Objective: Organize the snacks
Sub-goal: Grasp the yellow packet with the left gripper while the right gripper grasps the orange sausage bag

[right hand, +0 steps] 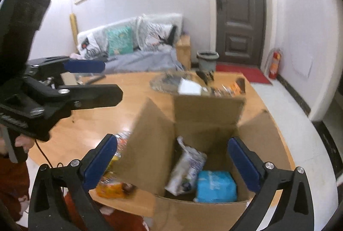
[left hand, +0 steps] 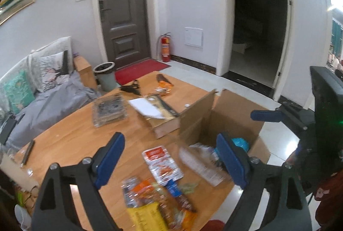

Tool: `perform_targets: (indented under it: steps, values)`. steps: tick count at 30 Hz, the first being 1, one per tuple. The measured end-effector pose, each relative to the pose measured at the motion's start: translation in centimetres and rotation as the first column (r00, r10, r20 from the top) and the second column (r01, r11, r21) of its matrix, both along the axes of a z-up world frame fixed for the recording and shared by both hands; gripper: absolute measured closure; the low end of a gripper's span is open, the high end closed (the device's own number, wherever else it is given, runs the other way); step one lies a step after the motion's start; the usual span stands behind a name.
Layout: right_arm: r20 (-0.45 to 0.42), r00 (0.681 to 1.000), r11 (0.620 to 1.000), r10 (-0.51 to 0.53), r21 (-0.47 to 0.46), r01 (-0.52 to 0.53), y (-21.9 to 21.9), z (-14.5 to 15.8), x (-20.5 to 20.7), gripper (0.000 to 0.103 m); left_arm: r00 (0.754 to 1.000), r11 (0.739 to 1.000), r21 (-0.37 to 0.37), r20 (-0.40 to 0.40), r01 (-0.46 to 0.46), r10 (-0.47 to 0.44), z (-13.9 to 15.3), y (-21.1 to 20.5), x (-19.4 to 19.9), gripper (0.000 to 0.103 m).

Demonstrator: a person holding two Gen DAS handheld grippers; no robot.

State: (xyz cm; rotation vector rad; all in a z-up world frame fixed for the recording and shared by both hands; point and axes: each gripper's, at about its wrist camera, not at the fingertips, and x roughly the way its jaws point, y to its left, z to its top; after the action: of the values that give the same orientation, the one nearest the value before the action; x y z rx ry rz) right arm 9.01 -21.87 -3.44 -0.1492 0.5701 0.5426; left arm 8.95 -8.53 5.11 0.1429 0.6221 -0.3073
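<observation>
Hovering over the wooden table (left hand: 70, 134), both grippers are empty — this reads as the gap between one drop and the next pick. The right gripper (right hand: 171, 163) hangs above the open cardboard box (right hand: 199, 111) with its blue pads spread wide and nothing between them; below it, inside the box, a white-and-purple bag (right hand: 186, 169) leans on end beside a blue packet (right hand: 216, 185), the two touching or nearly so. The left gripper (left hand: 171, 160) is also spread, pads well apart and gripping nothing, aimed at the table just beside the box.

The snacks left to sort lie loose on the table at the near edge: a red-and-white pouch (left hand: 163, 163) lying flat, and closer in a jumbled heap of packets (left hand: 154, 196) with a yellow bag (left hand: 145, 218) at the front. A pale wrapped pack (left hand: 203, 163) sits at the box's near corner; blur keeps me from telling whether it rests on the rim or on the table. More packets (left hand: 164, 86) lie at the far end of the table, well apart from the box.

My judgement: the box holds a few items and most remain outside. The next move calls for lowering an open gripper onto one loose pack — the flat pouch wants an edge pinch — then carrying it over the raised flap (right hand: 148, 134).
</observation>
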Motion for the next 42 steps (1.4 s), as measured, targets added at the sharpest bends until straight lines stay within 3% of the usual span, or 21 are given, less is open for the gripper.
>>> perform_targets:
  steps: [10, 15, 19, 21, 25, 31, 38, 39, 41, 42]
  values:
    - [0.006, 0.98, 0.98, 0.198, -0.004, -0.198, 8.4, 0.3, -3.9, 0.0, 0.991, 0.99, -0.027, -0.014, -0.137, 0.137, -2.4, 9.7, -4.6, 0.017]
    - [-0.05, 0.968, 0.969, 0.246, -0.021, -0.247, 13.0, -2.4, -4.3, 0.0, 0.981, 0.982, -0.048, -0.07, -0.184, 0.181, -6.6, 13.8, -5.9, 0.017]
    - [-0.135, 0.956, 0.964, 0.261, -0.005, -0.264, 15.1, -5.6, -4.1, 0.01, 0.97, 0.975, -0.077, -0.14, -0.209, 0.197, -11.1, 15.3, -5.7, 0.017]
    - [-0.163, 0.954, 0.966, 0.252, -0.009, -0.257, 15.3, -7.4, -3.4, 0.013, 0.961, 0.972, -0.089, -0.197, -0.216, 0.195, -13.8, 15.5, -5.3, 0.017]
    - [-0.243, 0.949, 0.975, 0.202, -0.04, -0.218, 14.8, -11.9, -2.1, 0.032, 0.951, 0.971, -0.128, -0.261, -0.203, 0.165, -17.8, 14.6, -5.2, 0.017]
    - [-0.26, 0.959, 0.987, 0.113, -0.084, -0.139, 13.1, -15.2, -0.7, 0.034, 0.949, 0.971, -0.182, -0.298, -0.157, 0.098, -20.4, 11.7, -4.1, 0.018]
    - [-0.27, 0.958, 0.985, 0.096, -0.116, -0.132, 11.4, -16.3, -0.6, 0.034, 0.942, 0.981, -0.149, -0.327, -0.127, 0.072, -22.1, 8.7, -2.1, 0.018]
    - [-0.265, 0.959, 0.984, 0.095, -0.12, -0.131, 11.3, -16.3, -0.5, 0.034, 0.94, 0.979, -0.149, -0.331, -0.137, 0.081, -22.4, 8.5, -1.9, 0.019]
    - [-0.252, 0.964, 0.982, 0.085, -0.141, -0.123, 11.1, -16.4, -0.5, 0.034, 0.937, 0.982, -0.115, -0.333, -0.151, 0.106, -22.9, 8.2, -1.6, 0.033]
    - [-0.253, 0.963, 0.982, 0.087, -0.14, -0.125, 10.9, -16.5, -0.5, 0.034, 0.939, 0.983, -0.102, -0.326, -0.152, 0.111, -22.9, 8.3, -1.5, 0.033]
